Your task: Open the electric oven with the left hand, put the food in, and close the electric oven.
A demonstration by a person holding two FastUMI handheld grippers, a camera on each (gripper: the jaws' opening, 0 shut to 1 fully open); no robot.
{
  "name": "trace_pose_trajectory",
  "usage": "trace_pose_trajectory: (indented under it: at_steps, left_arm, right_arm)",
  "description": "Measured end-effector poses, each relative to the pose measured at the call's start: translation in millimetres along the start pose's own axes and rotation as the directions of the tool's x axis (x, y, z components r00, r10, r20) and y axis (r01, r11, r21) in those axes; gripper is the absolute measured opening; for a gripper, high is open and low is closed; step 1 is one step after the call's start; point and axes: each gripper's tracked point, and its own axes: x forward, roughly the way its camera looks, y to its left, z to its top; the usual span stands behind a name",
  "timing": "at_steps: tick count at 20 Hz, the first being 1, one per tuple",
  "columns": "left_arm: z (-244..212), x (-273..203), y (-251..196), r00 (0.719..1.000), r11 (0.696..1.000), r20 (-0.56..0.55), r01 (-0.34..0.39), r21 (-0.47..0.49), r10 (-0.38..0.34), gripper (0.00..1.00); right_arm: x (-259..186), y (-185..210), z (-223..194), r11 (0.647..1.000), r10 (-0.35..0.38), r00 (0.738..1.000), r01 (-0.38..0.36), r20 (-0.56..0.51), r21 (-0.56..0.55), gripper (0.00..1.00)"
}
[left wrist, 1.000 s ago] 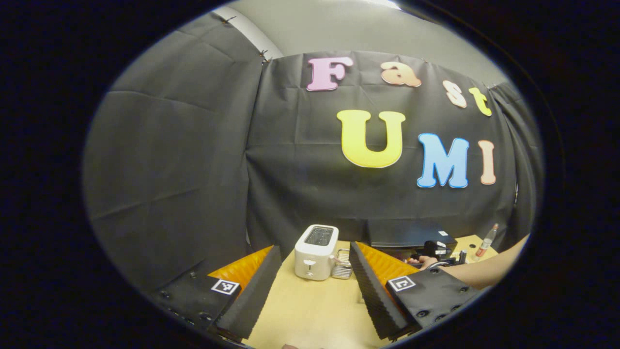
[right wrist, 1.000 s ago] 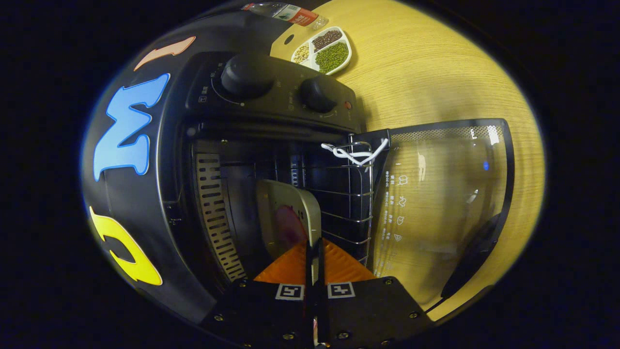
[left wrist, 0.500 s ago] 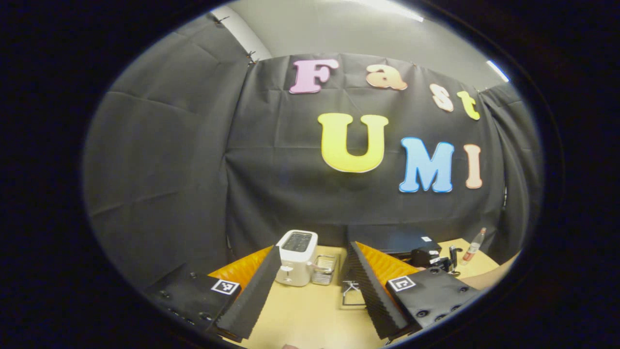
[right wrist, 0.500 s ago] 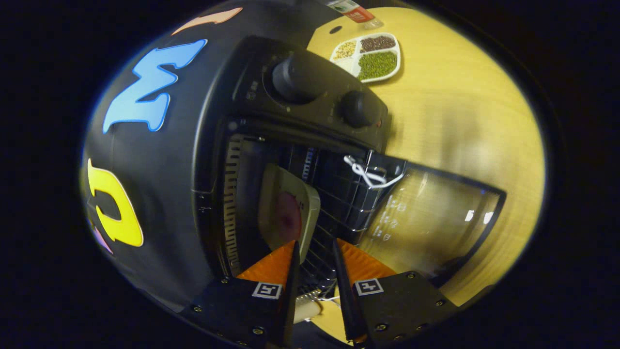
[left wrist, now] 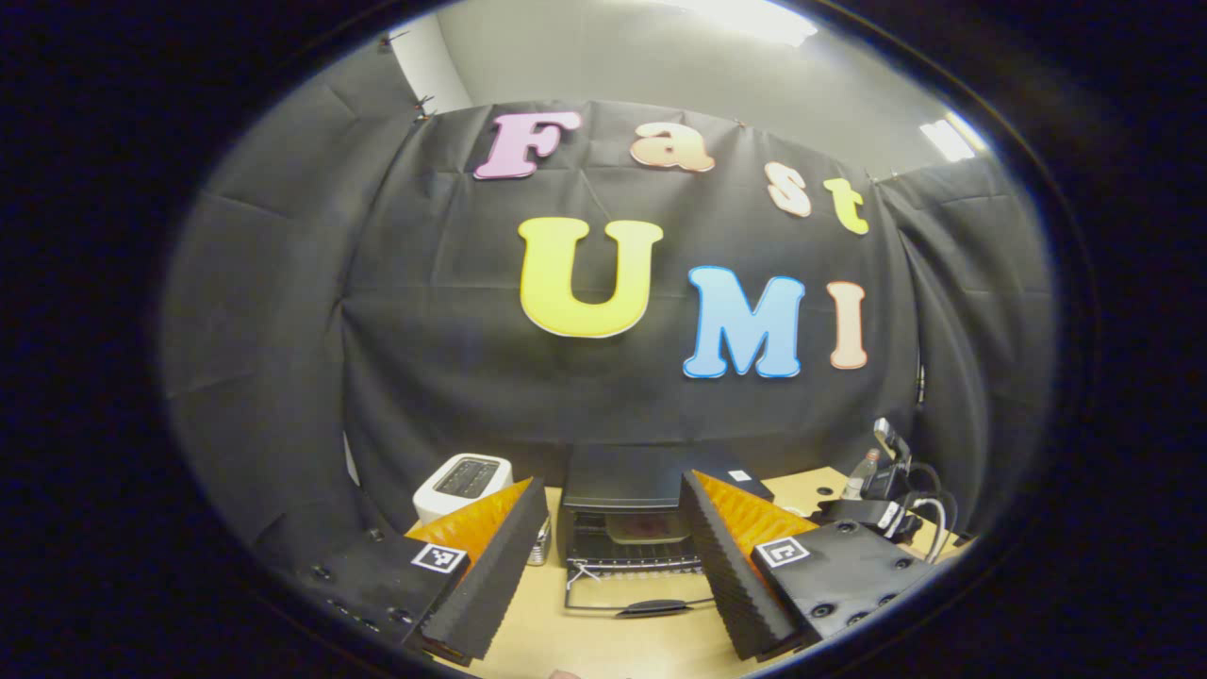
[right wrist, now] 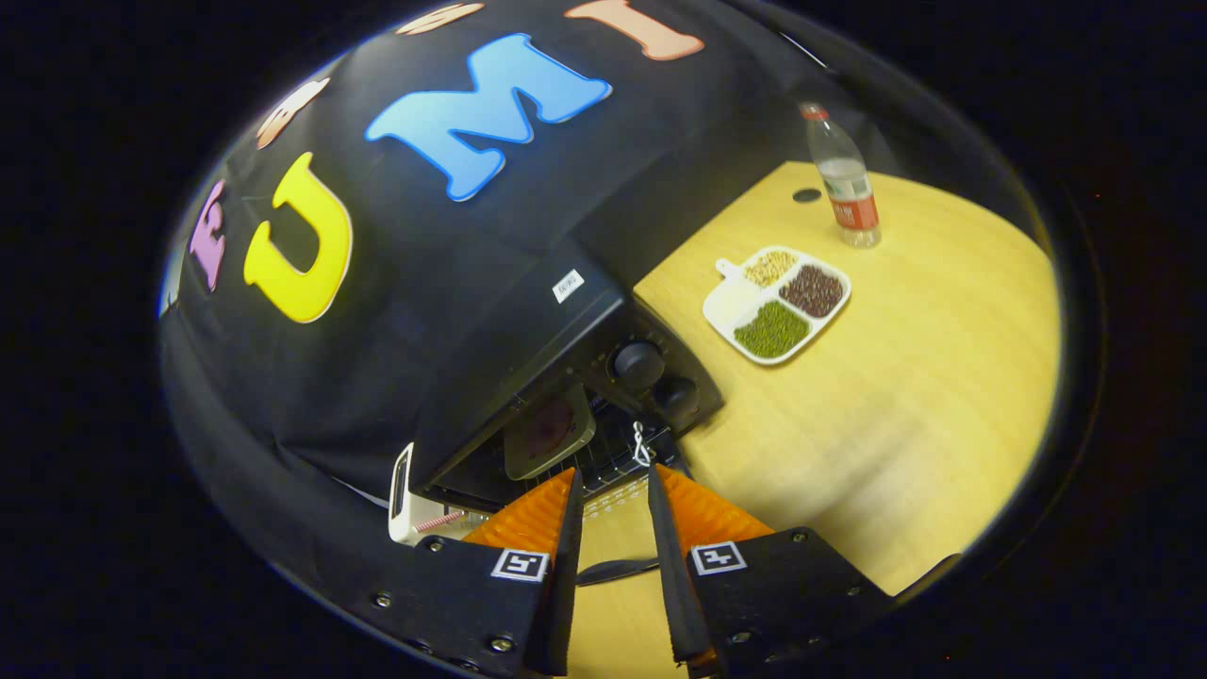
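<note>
The black electric oven point(left wrist: 627, 476) stands at the back of the wooden table with its glass door point(left wrist: 641, 594) folded down flat. Inside, a pale plate point(right wrist: 547, 429) carrying a dark reddish piece of food rests on the wire rack point(right wrist: 608, 457). My right gripper point(right wrist: 611, 471) is open with a narrow gap, holds nothing, and hovers in front of the oven mouth above the door handle point(right wrist: 613, 571). My left gripper point(left wrist: 613, 483) is wide open and empty, well back from the oven, which I see between its fingers.
A white toaster point(left wrist: 462, 479) stands left of the oven. To its right lie a divided white tray of beans point(right wrist: 775, 302) and a plastic bottle point(right wrist: 844, 179). The oven's two knobs point(right wrist: 641, 363) face the table. Bare tabletop point(right wrist: 905, 424) spreads right of the door.
My right gripper opened, let go of the plate inside the oven and drew back out and upward. The left gripper swung right, from facing the toaster to facing the oven.
</note>
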Motion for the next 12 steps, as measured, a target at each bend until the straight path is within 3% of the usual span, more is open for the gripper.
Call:
trace_pose_trajectory:
  at_steps: [3, 6, 9, 12]
  left_arm:
    - [-1.2, 8.5, -38.4, 0.999, 0.999, 0.001, 0.04, -0.006, -0.04, 1.0]
    - [3.7, 15.5, -66.3, 0.998, 0.998, 0.009, 0.055, 0.006, -0.055, 1.0]
    - [24.8, 17.3, -94.7, 0.994, 0.997, 0.077, 0.078, 0.002, -0.078, 1.0]
    - [38.1, 16.2, -117.0, 0.988, 0.996, 0.129, 0.088, 0.017, -0.089, 1.0]
  right_arm:
    - [-36.9, -8.9, 38.4, 0.984, 0.011, 0.998, 0.001, 0.067, -0.179, 0.41]
    - [-85.2, -3.1, 85.9, 0.928, 0.075, 0.976, 0.007, 0.205, -0.373, 0.4]
    - [-142.1, 20.9, 125.4, 0.884, 0.206, 0.915, -0.021, 0.348, -0.467, 0.41]
    - [-190.6, 32.0, 157.8, 0.86, 0.272, 0.839, 0.008, 0.471, -0.511, 0.4]
